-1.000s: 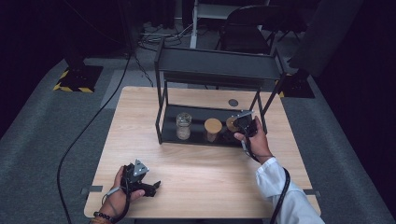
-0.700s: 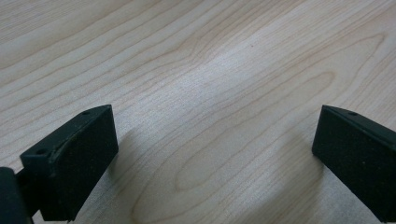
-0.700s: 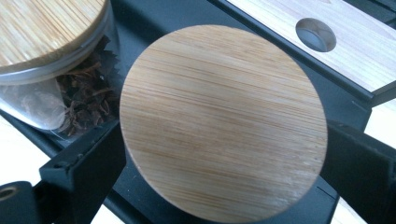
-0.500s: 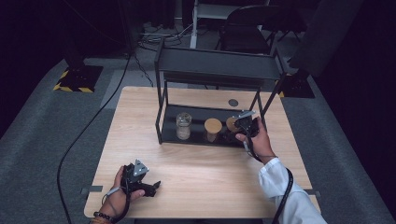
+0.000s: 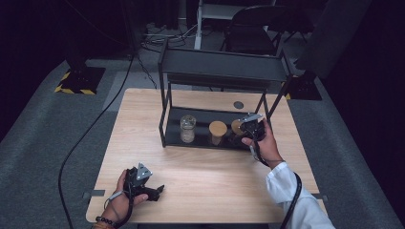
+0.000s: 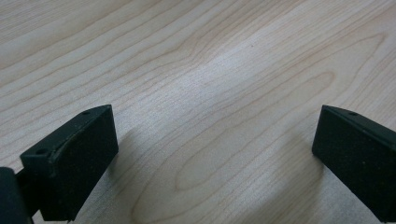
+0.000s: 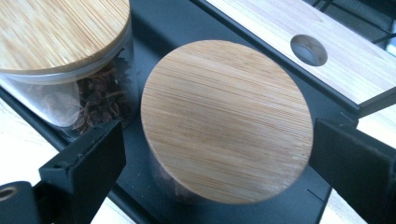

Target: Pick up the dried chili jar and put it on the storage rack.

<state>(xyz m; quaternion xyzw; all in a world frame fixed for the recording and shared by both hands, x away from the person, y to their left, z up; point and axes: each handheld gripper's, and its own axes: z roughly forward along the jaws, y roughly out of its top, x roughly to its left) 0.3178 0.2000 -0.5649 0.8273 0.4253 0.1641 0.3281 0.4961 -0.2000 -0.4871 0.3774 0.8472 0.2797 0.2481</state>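
The right hand-held gripper [image 7: 219, 154] is seen to have been eased slightly closer over the bamboo-lidded jar [image 7: 226, 121] at the right end of the black rack's [image 5: 224, 59] lower shelf, its jaws set wide apart on either side of the lid without any pad pressing on it. No grasp is judged to have been made yet; closing on the lid would be the next move. The left hand-held gripper [image 6: 210, 158] is rested, jaws apart and empty, near the front-left corner of the worktop [image 5: 143, 119].
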